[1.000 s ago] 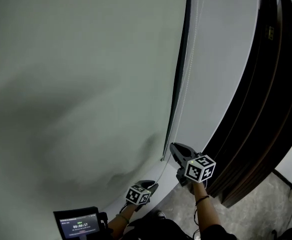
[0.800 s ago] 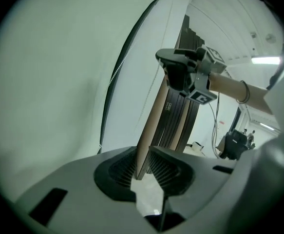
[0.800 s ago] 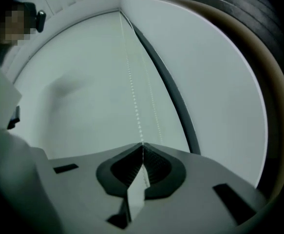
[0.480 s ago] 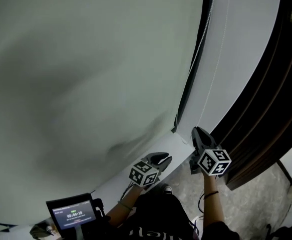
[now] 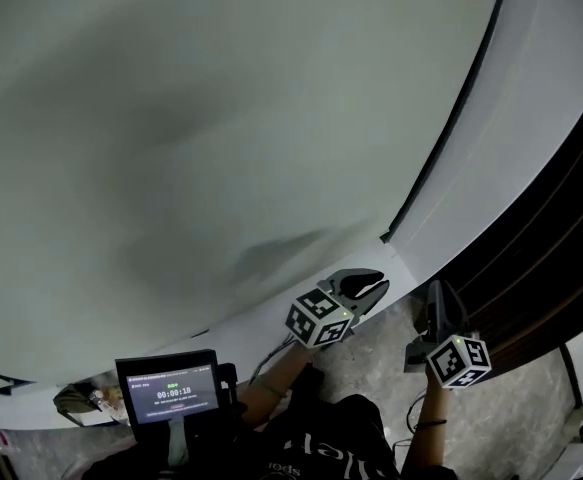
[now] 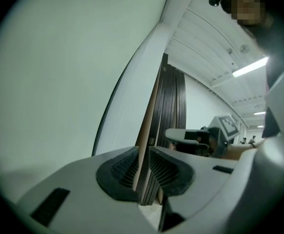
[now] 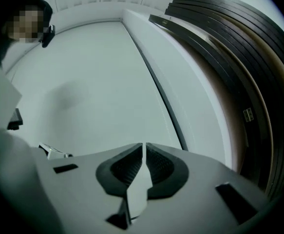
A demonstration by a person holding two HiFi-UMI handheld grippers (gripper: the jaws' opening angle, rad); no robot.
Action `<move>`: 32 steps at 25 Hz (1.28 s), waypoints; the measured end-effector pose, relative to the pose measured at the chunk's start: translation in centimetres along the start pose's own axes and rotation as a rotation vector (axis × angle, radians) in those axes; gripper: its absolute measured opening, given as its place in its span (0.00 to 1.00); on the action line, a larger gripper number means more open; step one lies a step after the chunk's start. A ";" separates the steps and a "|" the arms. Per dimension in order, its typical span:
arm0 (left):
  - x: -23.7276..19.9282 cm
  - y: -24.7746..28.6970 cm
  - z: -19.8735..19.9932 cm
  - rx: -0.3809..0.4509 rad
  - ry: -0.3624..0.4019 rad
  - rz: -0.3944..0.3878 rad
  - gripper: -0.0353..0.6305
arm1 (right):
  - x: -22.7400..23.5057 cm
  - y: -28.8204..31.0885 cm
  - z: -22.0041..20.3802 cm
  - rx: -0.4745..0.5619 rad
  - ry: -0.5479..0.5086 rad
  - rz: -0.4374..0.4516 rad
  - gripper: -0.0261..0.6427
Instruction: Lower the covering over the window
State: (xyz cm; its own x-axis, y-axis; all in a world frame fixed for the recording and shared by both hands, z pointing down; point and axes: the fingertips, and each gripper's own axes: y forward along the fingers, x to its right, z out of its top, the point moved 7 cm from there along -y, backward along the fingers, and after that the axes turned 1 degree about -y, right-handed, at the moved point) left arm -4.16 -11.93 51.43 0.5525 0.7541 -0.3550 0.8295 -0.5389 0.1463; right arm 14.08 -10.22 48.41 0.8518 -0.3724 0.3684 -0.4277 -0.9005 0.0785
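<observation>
The pale covering (image 5: 221, 118) spans the window, its lower corner just beside the left hand-held gripper (image 5: 376, 286) (jaws apart, nothing between). The right hand-held gripper (image 5: 436, 288), pinched together empty, hangs farther from it; swinging either could snag the fabric.

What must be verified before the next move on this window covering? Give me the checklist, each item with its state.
1. Left gripper free: jaws apart, nothing gripped: ok.
2. Right gripper on a pull cord: jaws shut, no cord seen between them: not ok.
3. Pull cord located: none made out in any view: cannot tell.
4. Covering fully down: its lower edge is unclear: cannot tell.
5. Grippers clear of each other: apart in the head view: ok.
</observation>
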 end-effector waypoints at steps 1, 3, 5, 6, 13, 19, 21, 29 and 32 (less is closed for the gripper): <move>0.3 0.2 0.9 0.011 0.002 -0.003 0.15 | -0.3 -0.3 0.6 0.002 0.008 0.009 0.06; 1.0 0.6 2.7 0.029 0.008 -0.012 0.15 | -1.0 -1.0 1.7 0.006 0.032 0.025 0.06; 1.3 0.3 2.7 0.037 0.005 -0.018 0.15 | -2.0 -1.6 0.8 -0.013 0.057 0.035 0.06; 1.3 -0.3 2.0 0.039 -0.002 -0.021 0.15 | -2.7 -1.9 -0.5 -0.035 0.064 0.037 0.06; 1.4 -4.3 -4.7 0.051 -0.097 -0.052 0.15 | -6.5 -4.5 -9.4 -0.171 0.085 0.009 0.06; 11.0 -1.9 -6.2 0.009 -0.082 -0.039 0.15 | -3.1 -13.5 -7.0 -0.154 0.119 0.023 0.06; 9.8 -2.7 -6.8 -0.004 -0.102 -0.019 0.15 | -3.7 -12.4 -8.1 -0.175 0.138 0.032 0.06; 5.0 -4.0 -4.1 0.008 -0.108 -0.029 0.15 | -6.5 -7.3 -8.0 -0.219 0.118 0.026 0.06; 6.1 -2.6 -5.3 0.014 -0.083 -0.057 0.15 | -5.2 -8.6 -8.5 -0.187 0.099 0.011 0.06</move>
State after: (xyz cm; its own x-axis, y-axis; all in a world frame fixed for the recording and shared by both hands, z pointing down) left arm -2.55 -3.93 53.80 0.4955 0.7503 -0.4376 0.8579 -0.5016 0.1114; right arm 10.71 1.41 53.71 0.8166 -0.3501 0.4590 -0.4936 -0.8357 0.2407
